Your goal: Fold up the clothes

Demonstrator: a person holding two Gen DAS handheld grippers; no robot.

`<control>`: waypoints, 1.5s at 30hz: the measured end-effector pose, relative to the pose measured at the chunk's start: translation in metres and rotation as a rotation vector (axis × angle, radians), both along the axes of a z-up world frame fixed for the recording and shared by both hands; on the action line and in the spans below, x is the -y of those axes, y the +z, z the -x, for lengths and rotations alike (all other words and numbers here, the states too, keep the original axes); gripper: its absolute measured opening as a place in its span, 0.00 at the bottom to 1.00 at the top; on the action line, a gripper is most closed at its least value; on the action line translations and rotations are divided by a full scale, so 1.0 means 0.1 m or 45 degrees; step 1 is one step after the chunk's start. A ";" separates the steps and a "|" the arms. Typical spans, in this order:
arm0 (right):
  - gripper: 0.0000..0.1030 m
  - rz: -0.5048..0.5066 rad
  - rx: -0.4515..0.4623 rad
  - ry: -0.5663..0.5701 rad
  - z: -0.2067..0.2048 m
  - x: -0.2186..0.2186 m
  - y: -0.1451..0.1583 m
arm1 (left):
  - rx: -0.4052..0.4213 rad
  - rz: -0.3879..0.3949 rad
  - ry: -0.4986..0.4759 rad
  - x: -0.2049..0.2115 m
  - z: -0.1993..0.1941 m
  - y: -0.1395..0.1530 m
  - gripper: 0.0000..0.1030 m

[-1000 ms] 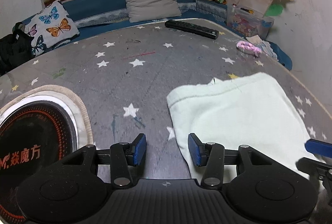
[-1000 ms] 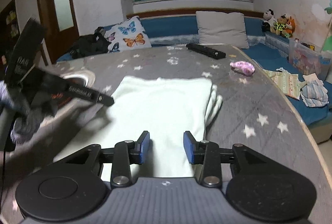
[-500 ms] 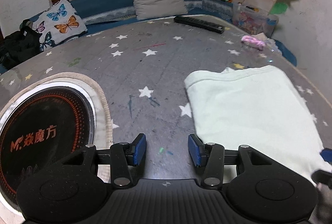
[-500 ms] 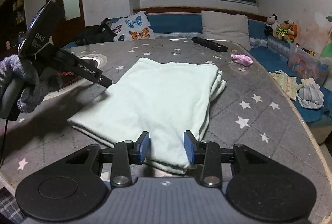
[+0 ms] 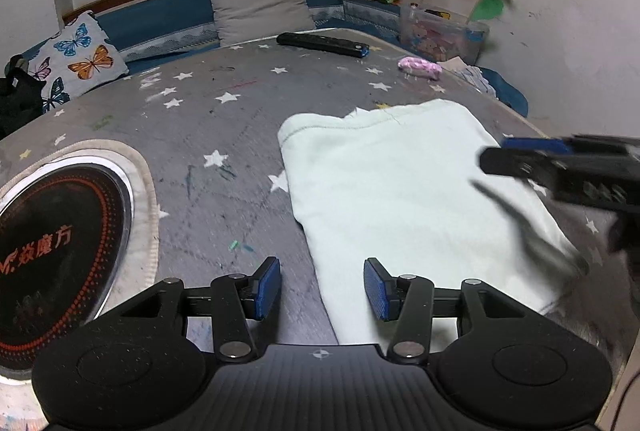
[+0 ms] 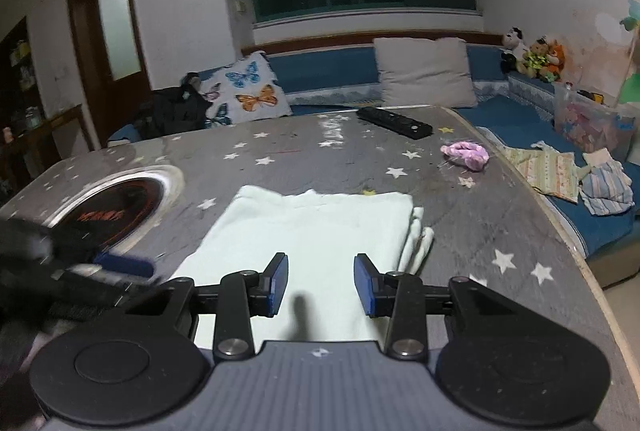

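**Inspector A:** Left gripper [image 5: 322, 289] is angled down over the table [image 5: 208, 119], its jaws parted with nothing between them. Its blue pads straddle the near left edge of the folded garment [image 5: 400, 191] without pressing it.

**Inspector B:** Confirmed. Right gripper [image 6: 320, 285] also tilts down, jaws apart and empty, above the near end of the same garment [image 6: 316, 231]. The left tool appears blurred at the left edge of the right wrist view.

**Inspector A:** The garment is pale green, folded flat, lying on the grey star-patterned table.

**Inspector B:** Surroundings: a round induction cooktop [image 5: 52, 251] set into the table left of the garment, well apart from it. A black remote [image 6: 394, 122] and a pink cloth [image 6: 466, 155] lie at the far side. Beyond them, a blue bench with a grey cushion [image 6: 426, 71] and a butterfly pillow [image 6: 244, 93].
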State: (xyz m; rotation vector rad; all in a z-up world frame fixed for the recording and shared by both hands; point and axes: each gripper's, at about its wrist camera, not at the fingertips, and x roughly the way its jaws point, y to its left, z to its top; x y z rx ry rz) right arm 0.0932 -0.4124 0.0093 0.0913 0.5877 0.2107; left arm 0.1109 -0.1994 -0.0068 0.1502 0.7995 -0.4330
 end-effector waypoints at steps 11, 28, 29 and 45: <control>0.32 0.057 -0.039 -0.051 -0.43 -0.02 -0.02 | -0.002 0.022 -0.003 -0.04 0.06 -0.03 0.48; 0.33 0.115 -0.103 0.111 -0.92 -0.51 -0.02 | 0.001 0.050 -0.008 -0.07 0.11 -0.03 0.51; 0.33 0.128 -0.107 0.135 -0.96 -0.58 -0.03 | 0.003 0.050 -0.009 -0.07 0.12 -0.03 0.51; 0.32 0.171 -0.129 0.152 -1.12 -0.77 -0.03 | 0.006 0.063 -0.006 -0.08 0.16 -0.02 0.52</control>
